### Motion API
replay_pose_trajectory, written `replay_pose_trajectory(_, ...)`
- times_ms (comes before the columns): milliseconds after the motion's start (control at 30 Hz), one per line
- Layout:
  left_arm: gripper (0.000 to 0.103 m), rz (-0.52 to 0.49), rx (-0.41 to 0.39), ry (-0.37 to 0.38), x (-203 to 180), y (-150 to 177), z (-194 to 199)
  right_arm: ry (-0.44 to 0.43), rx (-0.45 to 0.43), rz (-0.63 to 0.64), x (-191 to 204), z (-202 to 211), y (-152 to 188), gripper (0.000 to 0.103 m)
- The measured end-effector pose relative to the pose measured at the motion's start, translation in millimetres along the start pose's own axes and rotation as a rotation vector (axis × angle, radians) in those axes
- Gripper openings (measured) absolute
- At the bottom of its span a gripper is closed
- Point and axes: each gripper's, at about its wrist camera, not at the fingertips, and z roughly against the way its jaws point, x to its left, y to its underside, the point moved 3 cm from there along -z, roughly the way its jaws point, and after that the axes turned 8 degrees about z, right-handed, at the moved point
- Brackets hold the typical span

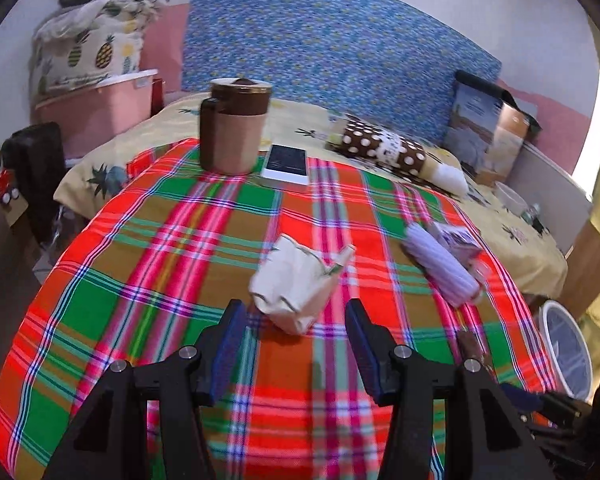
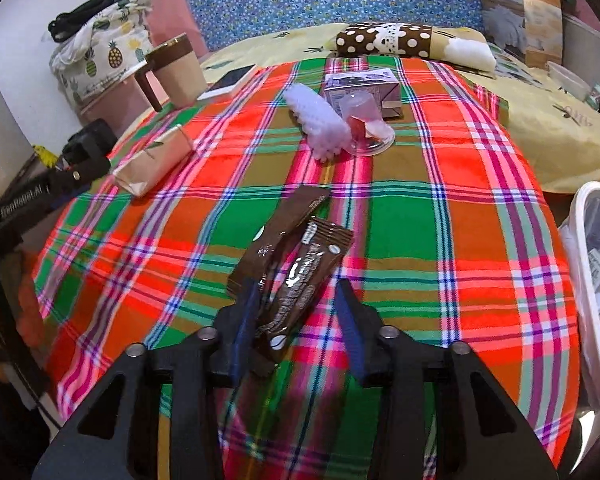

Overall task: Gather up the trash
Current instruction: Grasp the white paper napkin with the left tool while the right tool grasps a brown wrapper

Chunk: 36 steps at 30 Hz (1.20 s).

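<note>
Spreading wide, your left gripper [image 1: 294,312] hovers low over the plaid cloth [image 1: 140,280] with the crumpled cream wrapper [image 1: 296,284] just beyond its fingertips and centred between them; nothing is held. Close too early and the pads may pinch only the near corner, which could tear or slip free, or catch the cloth and drag it. Your right gripper [image 2: 296,292] is also open, its jaws either side of the brown snack wrapper [image 2: 296,256]; the left finger [image 2: 246,320] looks to be touching the glossy foil, the right one stands apart. That slick, flat wrapper may slide out or fold as you squeeze. Farther off lie the ribbed white wrapper [image 2: 316,120], a clear plastic cup [image 2: 364,124] and a small carton [image 2: 360,80]. The white bin [image 2: 592,280] sits at the right edge of the bed.
</note>
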Motion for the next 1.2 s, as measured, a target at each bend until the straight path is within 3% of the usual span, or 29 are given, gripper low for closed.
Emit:
replay_pose_trajectory(300,0.051,0.093,0.043,-0.010,21.8,-15.0,-36.7,0.058,0.009,-0.012,-13.9,1.4,-4.4,0.028)
replay_pose_trajectory(533,0.051,0.044,0.121,0.020,6.9,-7.7,-61.2,0.066,0.007,0.005,-13.2,-3.3,-9.5,0.021)
replay_pose_trajectory(567,0.050,0.036,0.123,0.019,4.7,-6.3,-61.9,0.064,0.005,0.006,-13.6,-3.5,-9.9,0.020)
replay_pose_trajectory(633,0.036,0.020,0.129,0.014,0.5,-3.6,-63.8,0.058,0.002,0.011,-14.1,-3.6,-10.5,0.019)
replay_pose_trajectory(667,0.027,0.005,0.133,0.012,-2.3,-1.4,-64.2,0.056,-0.002,0.010,-14.4,-3.2,-10.7,0.018)
replay_pose_trajectory(767,0.024,-0.024,0.122,0.009,-8.9,3.5,-59.4,0.052,-0.013,0.009,-14.9,-0.8,-10.9,0.017)
replay_pose_trajectory(1200,0.021,-0.086,0.084,0.063,-44.4,16.6,-20.9,0.081,-0.103,0.004,-23.7,33.2,-12.1,0.017)
